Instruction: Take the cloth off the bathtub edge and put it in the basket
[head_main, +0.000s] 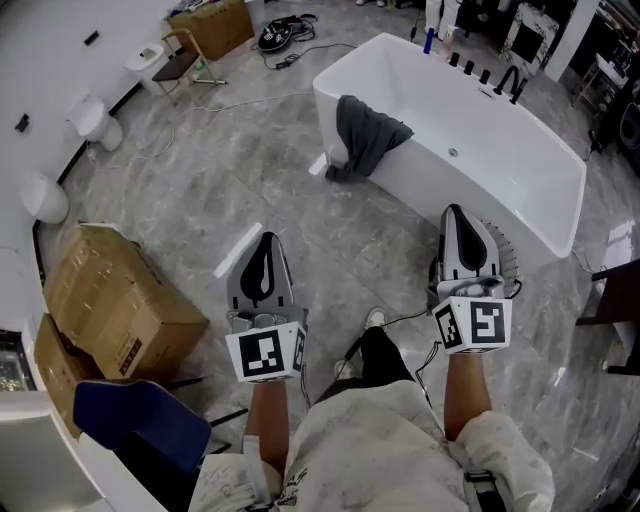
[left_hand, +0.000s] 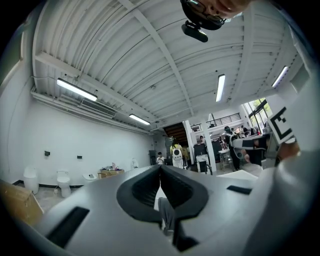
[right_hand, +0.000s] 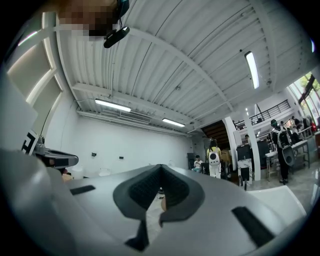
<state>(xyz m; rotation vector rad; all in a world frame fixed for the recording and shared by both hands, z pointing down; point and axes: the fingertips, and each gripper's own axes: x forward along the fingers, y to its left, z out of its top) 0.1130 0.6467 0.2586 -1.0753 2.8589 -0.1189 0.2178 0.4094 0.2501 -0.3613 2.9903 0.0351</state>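
A dark grey cloth (head_main: 368, 135) hangs over the near left edge of the white bathtub (head_main: 520, 190), with its lower end down by the floor. My left gripper (head_main: 267, 237) is shut and empty over the grey floor, well short of the cloth. My right gripper (head_main: 453, 210) is also shut and empty, close to the tub's near wall. A white slatted thing (head_main: 507, 258), perhaps the basket, shows partly behind the right gripper. In the left gripper view the jaws (left_hand: 160, 168) meet at their tips, and so do those in the right gripper view (right_hand: 160, 167).
Cardboard boxes (head_main: 115, 300) and a blue chair (head_main: 140, 420) stand at the left. White toilets (head_main: 95, 118) line the left wall. A white board (head_main: 238, 250) lies on the floor beside the left gripper. Black taps (head_main: 508, 85) sit on the tub's far rim. Cables (head_main: 285, 38) lie beyond.
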